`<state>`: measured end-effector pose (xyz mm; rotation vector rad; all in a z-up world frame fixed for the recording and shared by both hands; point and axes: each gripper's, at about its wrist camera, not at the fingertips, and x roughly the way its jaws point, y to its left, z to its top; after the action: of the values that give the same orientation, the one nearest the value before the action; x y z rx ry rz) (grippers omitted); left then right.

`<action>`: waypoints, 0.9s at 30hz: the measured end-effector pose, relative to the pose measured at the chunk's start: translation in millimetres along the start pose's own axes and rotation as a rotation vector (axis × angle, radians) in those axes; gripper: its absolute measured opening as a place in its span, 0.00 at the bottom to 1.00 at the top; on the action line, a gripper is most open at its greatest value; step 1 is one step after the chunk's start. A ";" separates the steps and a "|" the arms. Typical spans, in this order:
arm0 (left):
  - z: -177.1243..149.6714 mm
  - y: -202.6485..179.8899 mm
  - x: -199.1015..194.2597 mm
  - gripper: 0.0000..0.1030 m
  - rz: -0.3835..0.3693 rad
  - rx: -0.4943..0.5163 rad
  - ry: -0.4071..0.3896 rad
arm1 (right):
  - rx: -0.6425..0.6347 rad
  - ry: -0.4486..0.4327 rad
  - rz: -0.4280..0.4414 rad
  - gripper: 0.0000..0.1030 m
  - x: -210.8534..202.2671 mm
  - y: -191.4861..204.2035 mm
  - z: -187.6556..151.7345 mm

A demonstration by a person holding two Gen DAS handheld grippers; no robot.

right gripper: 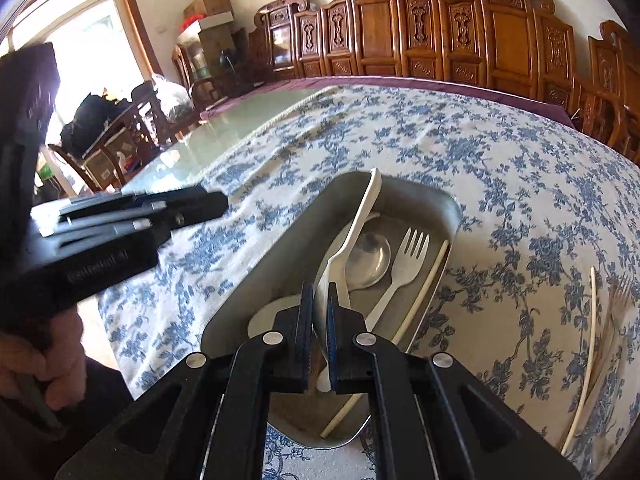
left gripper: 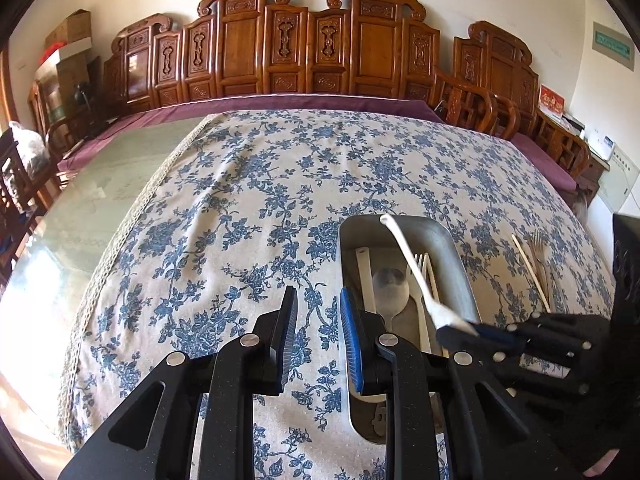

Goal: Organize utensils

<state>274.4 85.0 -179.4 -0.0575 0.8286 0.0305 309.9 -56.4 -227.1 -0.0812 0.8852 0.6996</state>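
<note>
The right gripper (right gripper: 319,320) has its fingers clamped on a white plastic spoon (right gripper: 354,236), held tilted over the metal tray (right gripper: 448,204) on the bench, likely to drop it beside the fork (right gripper: 404,260) inside, while the left gripper (left gripper: 318,332), fingers slightly apart and empty, waits alongside.

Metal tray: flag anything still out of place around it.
Beside the metal tray, a chopstick and a fork lie loose on the tablecloth. The right gripper holds a white spoon above the tray.
</note>
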 end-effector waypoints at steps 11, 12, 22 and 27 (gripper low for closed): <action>-0.3 -4.0 1.0 0.20 -0.009 0.009 0.003 | 0.032 -0.020 0.024 0.08 -4.0 -10.9 -4.7; 0.0 -5.3 1.2 0.20 -0.011 0.008 0.004 | 0.039 -0.025 0.030 0.08 -6.8 -13.1 -4.9; 2.4 -36.9 3.3 0.24 -0.055 0.043 0.000 | 0.039 -0.099 -0.051 0.08 -67.1 -48.8 -5.9; 2.9 -59.2 1.5 0.25 -0.098 0.062 -0.008 | 0.071 -0.102 -0.163 0.08 -99.7 -93.0 -20.0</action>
<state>280.5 26.1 -176.2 -0.0400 0.8178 -0.0872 308.6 -188.0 -186.7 -0.0527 0.7948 0.5152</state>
